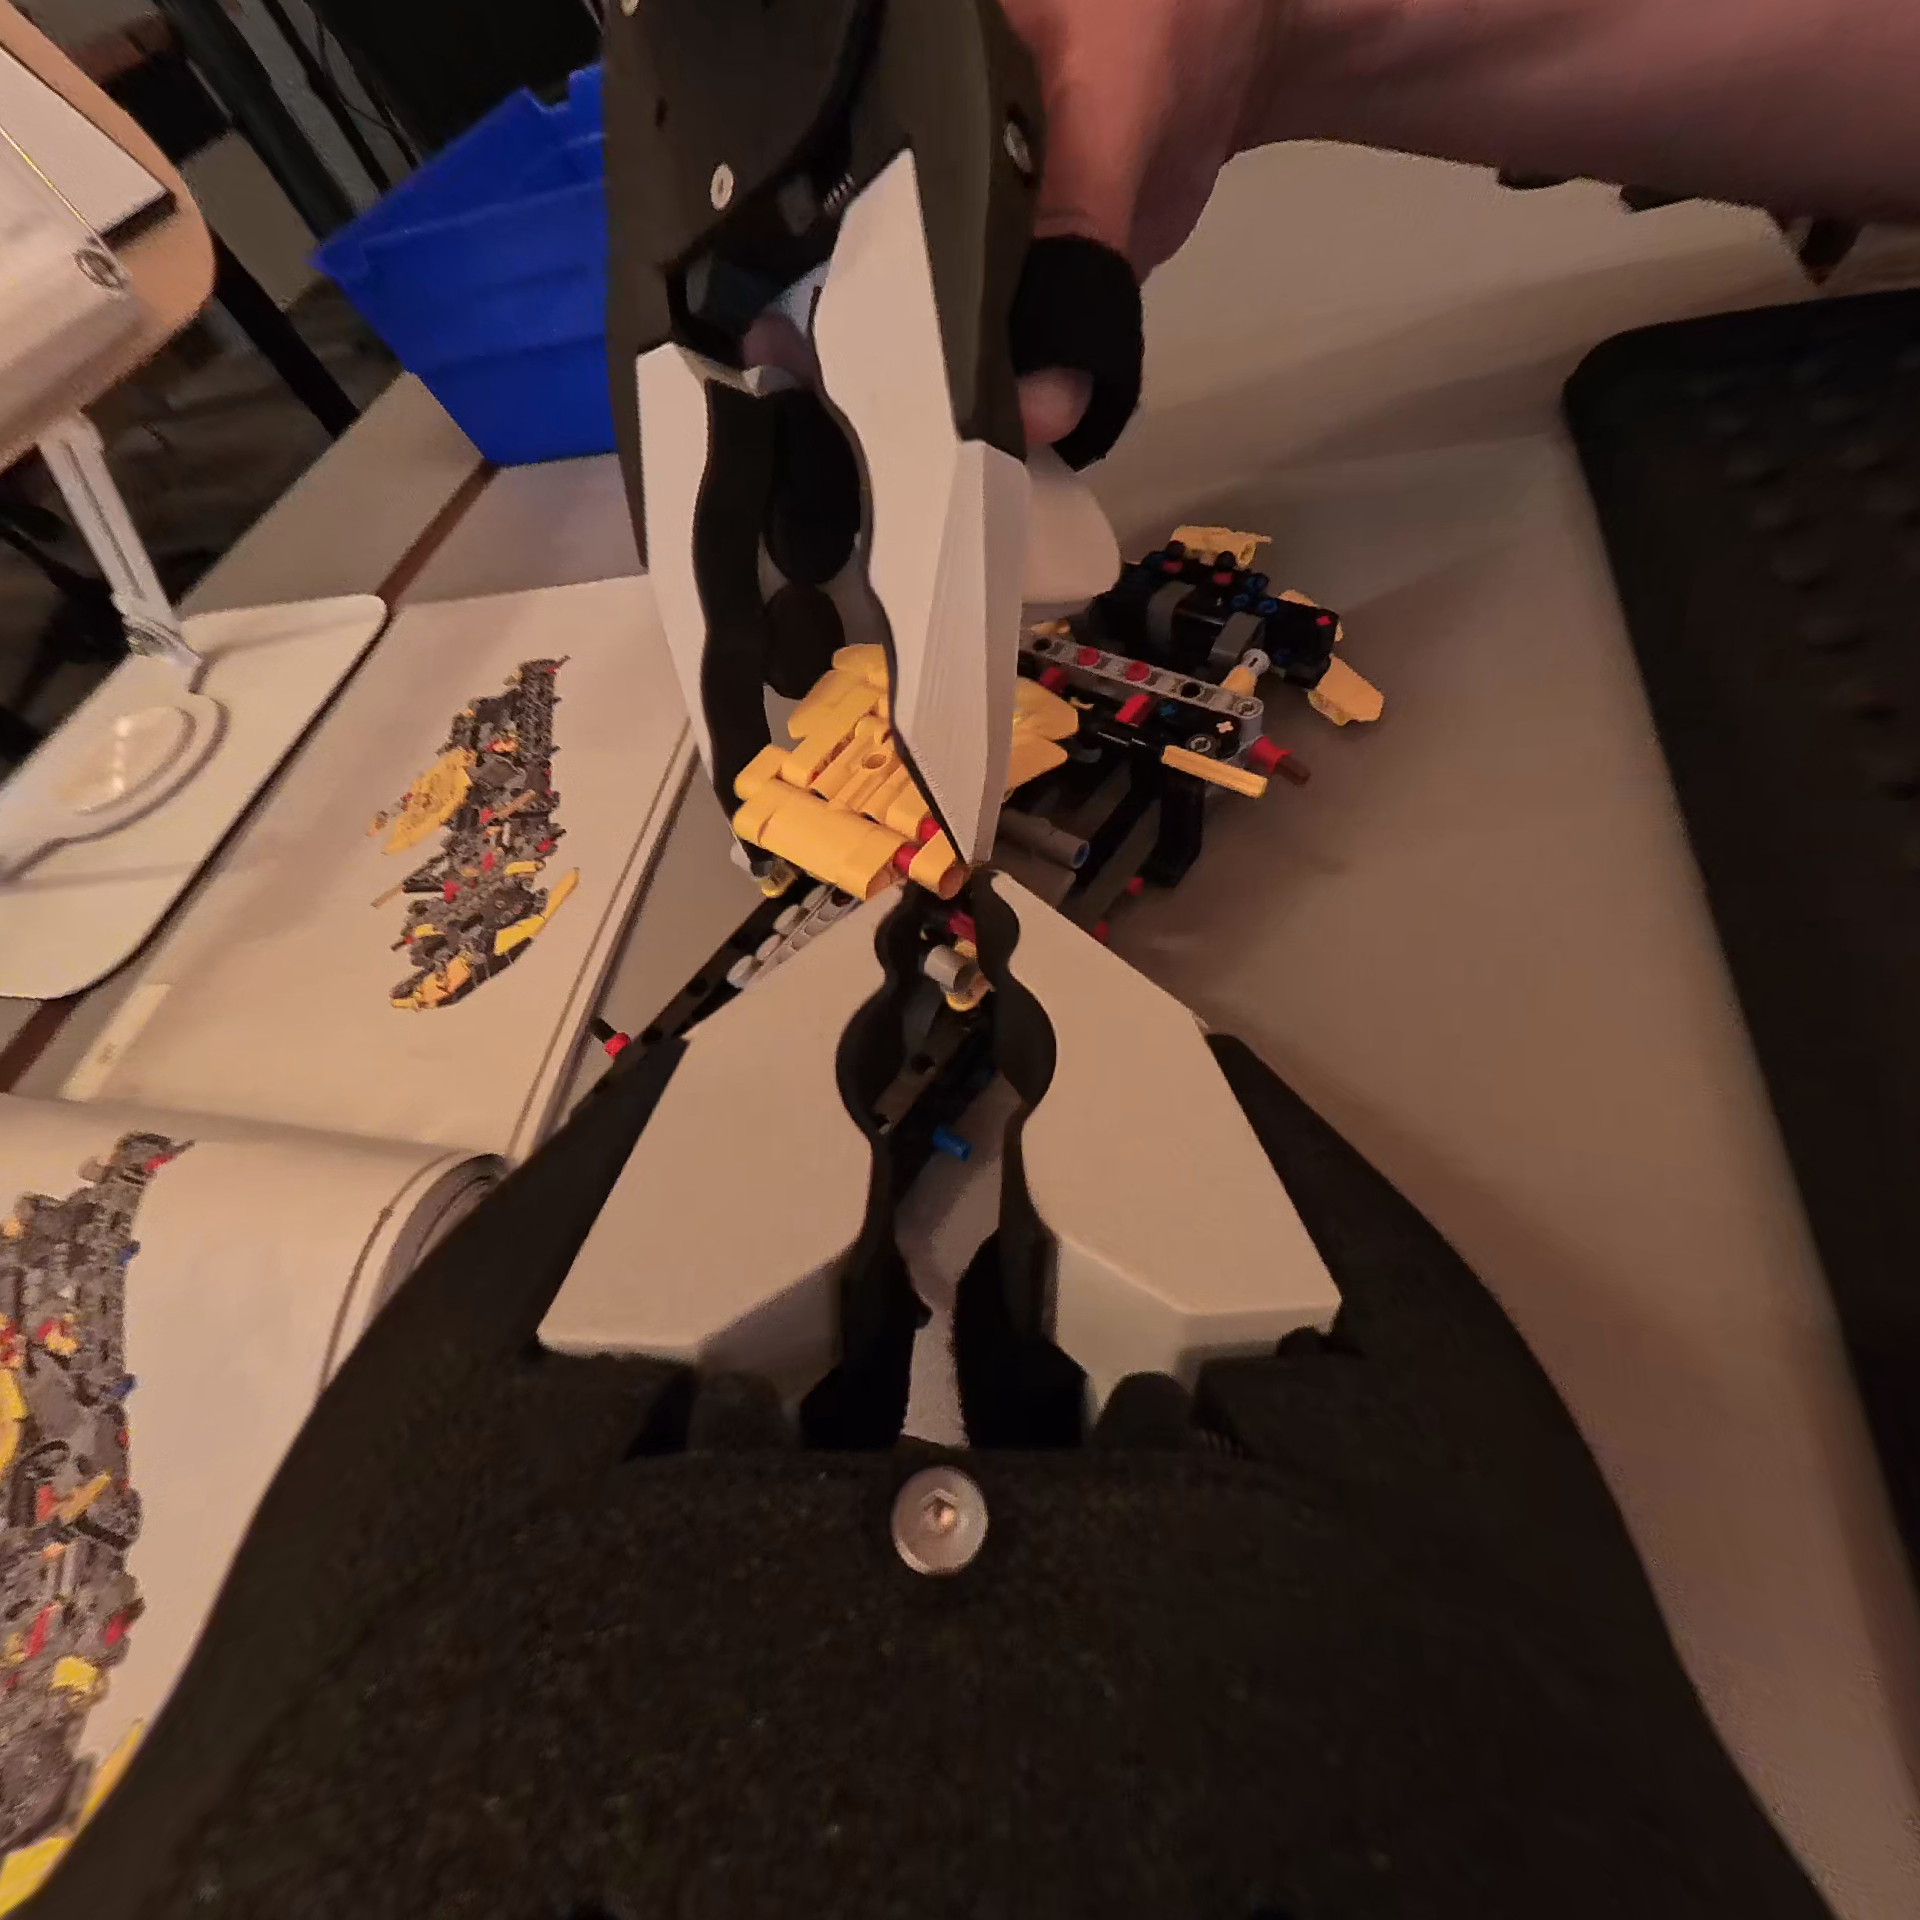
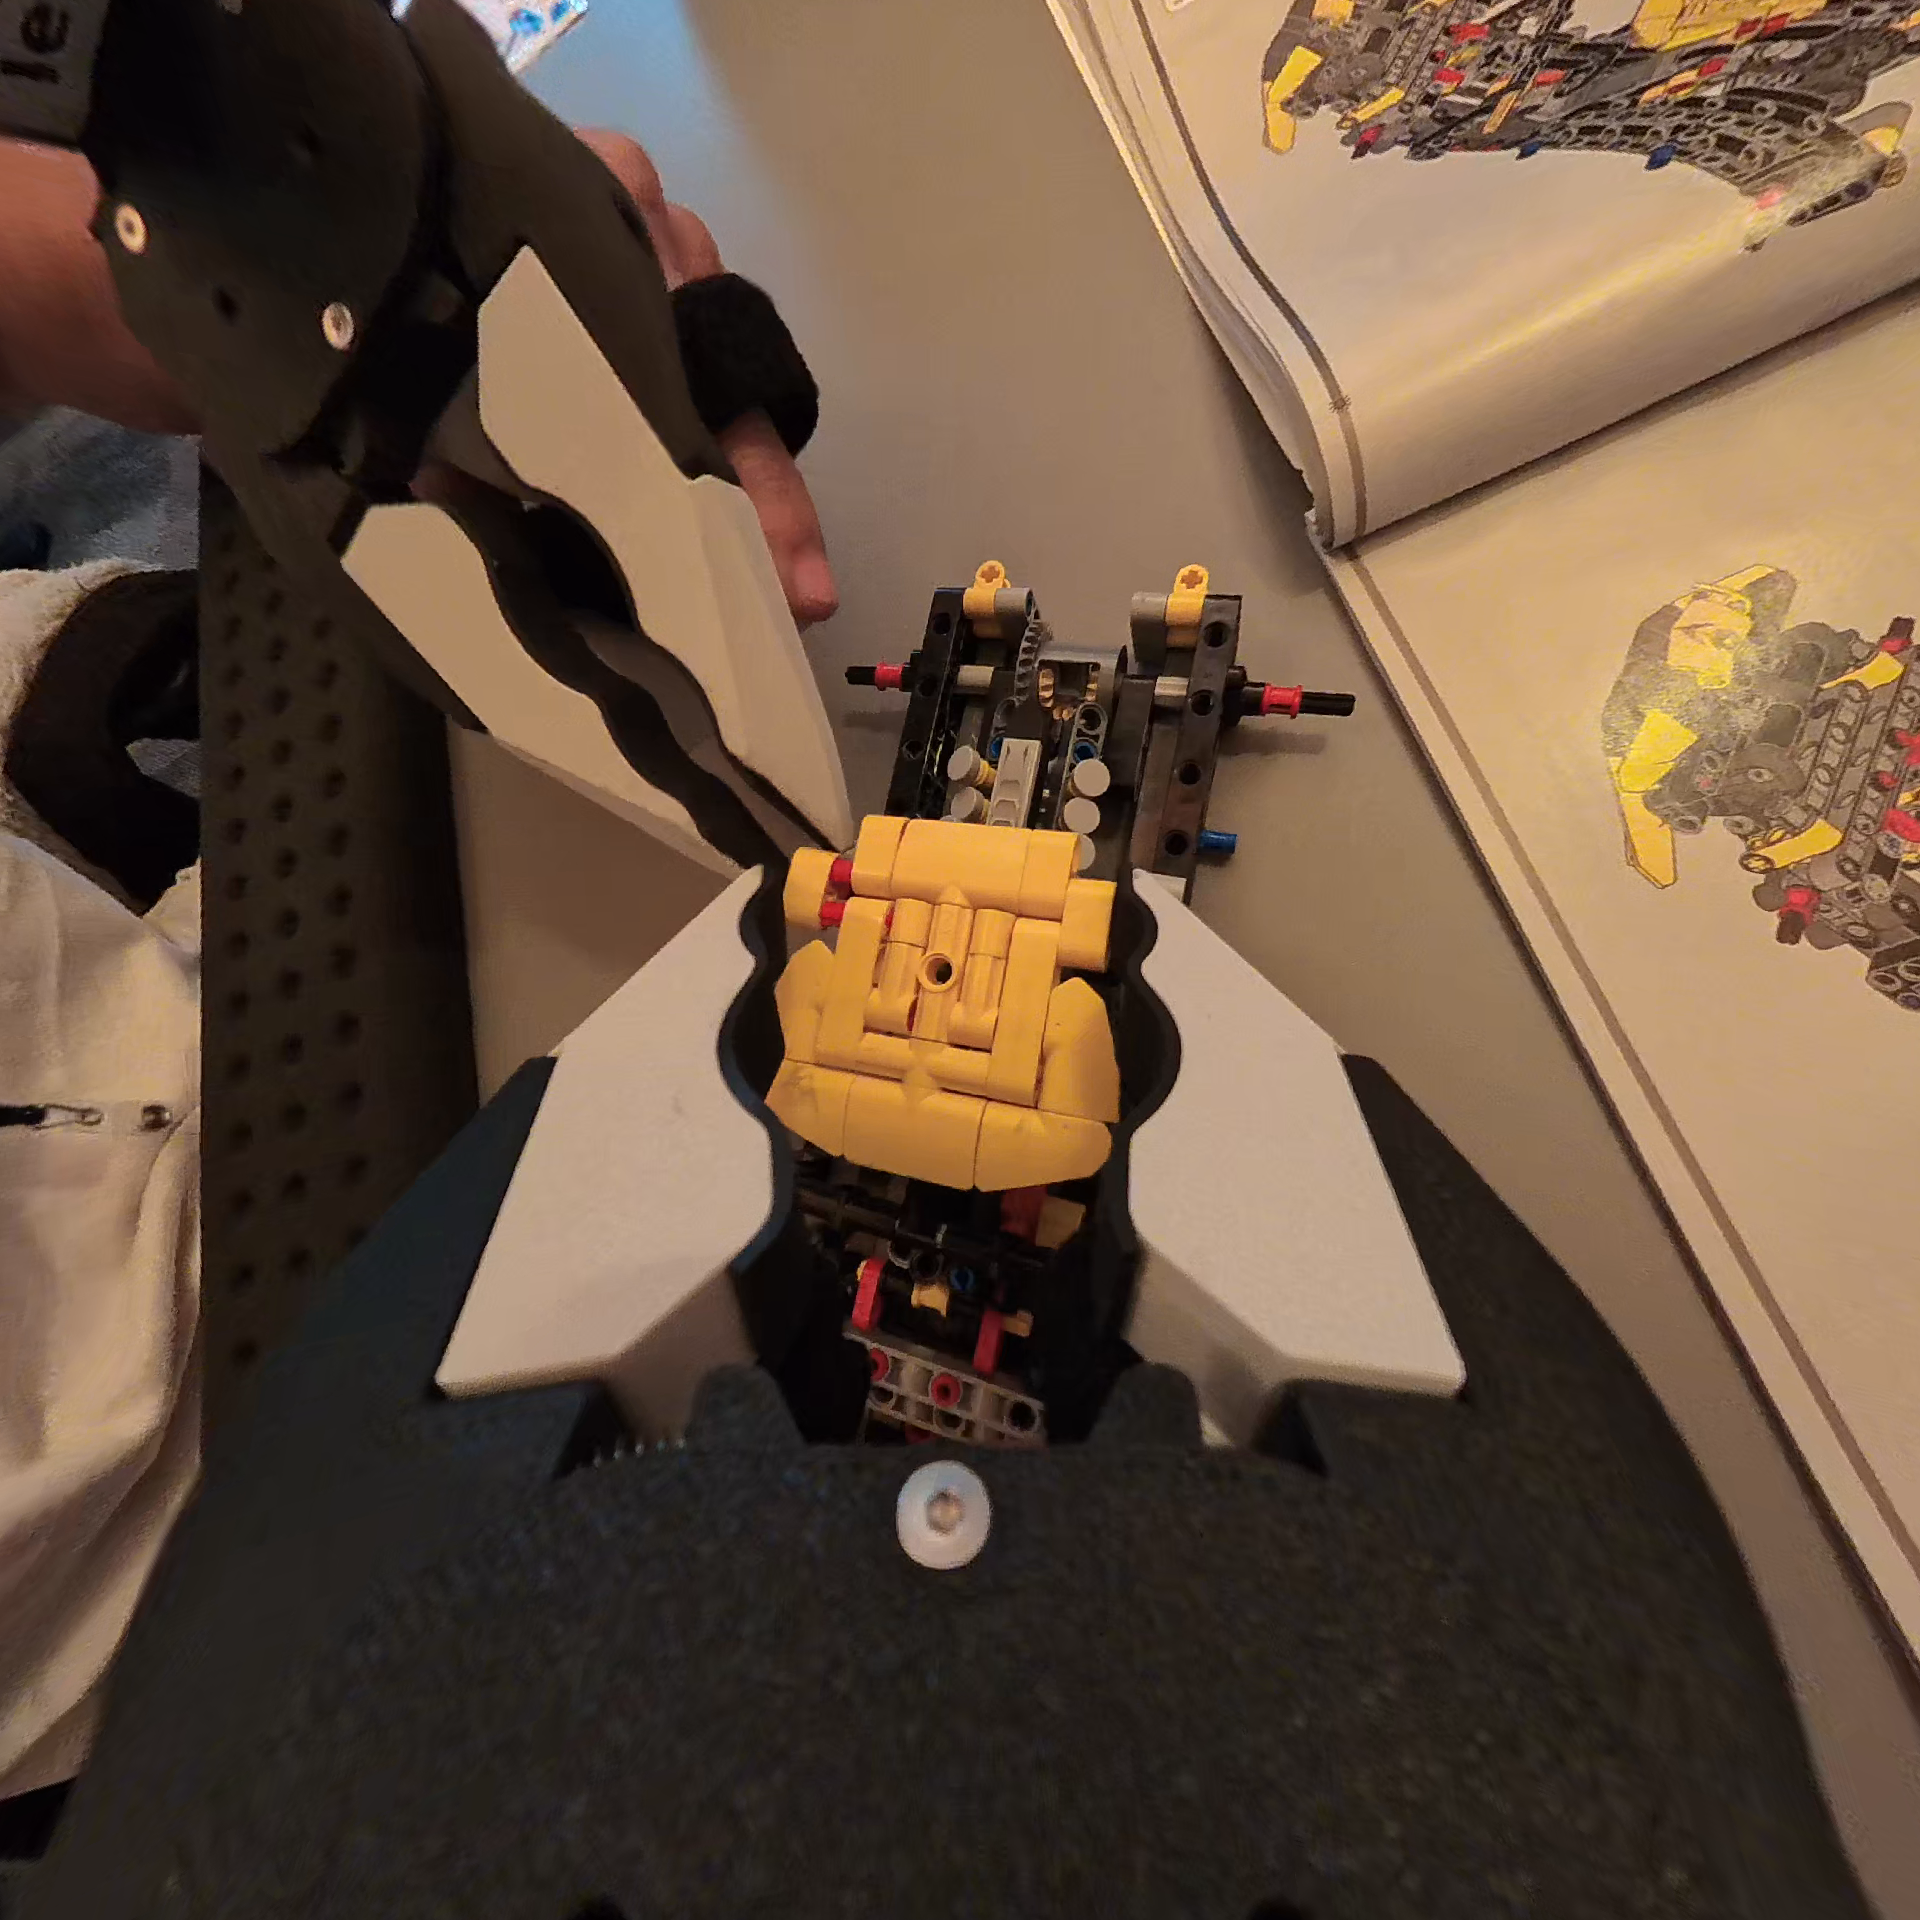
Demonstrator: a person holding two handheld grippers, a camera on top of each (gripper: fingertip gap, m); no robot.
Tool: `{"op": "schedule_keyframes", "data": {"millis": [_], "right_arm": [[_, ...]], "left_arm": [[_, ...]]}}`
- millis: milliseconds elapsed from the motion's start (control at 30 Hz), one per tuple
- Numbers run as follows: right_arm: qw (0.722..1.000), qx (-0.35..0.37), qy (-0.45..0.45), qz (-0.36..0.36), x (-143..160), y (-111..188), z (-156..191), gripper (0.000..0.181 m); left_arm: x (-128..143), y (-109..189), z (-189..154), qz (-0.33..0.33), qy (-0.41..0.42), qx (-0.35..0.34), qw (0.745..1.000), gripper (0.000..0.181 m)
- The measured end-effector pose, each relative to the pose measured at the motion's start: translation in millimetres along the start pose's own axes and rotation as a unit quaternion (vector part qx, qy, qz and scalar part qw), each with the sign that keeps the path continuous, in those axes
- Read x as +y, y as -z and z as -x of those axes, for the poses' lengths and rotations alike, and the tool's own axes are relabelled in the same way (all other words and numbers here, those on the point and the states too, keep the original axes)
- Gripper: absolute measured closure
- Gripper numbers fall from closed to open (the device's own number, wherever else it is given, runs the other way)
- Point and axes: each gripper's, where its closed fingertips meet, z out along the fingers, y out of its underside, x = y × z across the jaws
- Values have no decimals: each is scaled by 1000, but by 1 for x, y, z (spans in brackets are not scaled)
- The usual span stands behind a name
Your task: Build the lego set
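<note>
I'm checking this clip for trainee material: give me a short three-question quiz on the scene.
1. True or false: the right gripper straddles the yellow body section.
2. In the right wrist view, the open instruction booklet lies on which side of the black chassis? A left, B right, C beneath it.
3. Fill in: the bin beyond the table is ____.
Key: 1 true; 2 B; 3 blue.

Both wrist cameras look steeply down, close above the tabletop (image 1: 1403, 1039). Each views along its own fingers from opposing sides. Shared: the Lego chassis (image 2: 1049, 748), the instruction booklet (image 1: 343, 831).
</note>
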Motion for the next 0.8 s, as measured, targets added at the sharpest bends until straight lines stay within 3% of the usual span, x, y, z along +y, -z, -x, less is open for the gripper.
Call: {"op": "schedule_keyframes", "data": {"millis": [200, 367, 533, 700, 800], "right_arm": [[1000, -20, 6, -1, 0, 1, 5, 111], [999, 27, 38, 29, 2, 0, 3, 116], [996, 44, 50, 57, 4, 2, 6, 108], [999, -18, -15, 37, 1, 5, 0, 112], [992, -98, -76, 14, -5, 9, 4, 107]], "left_arm": [[1, 0, -1, 3, -30, -24, 999, 173], [3, 1, -2, 4, -27, -17, 999, 173], [6, 0, -1, 6, -15, -12, 1000, 175], [1, -3, 2, -2, -14, -21, 1000, 175], [0, -4, 3, -6, -3, -14, 1000, 175]]}}
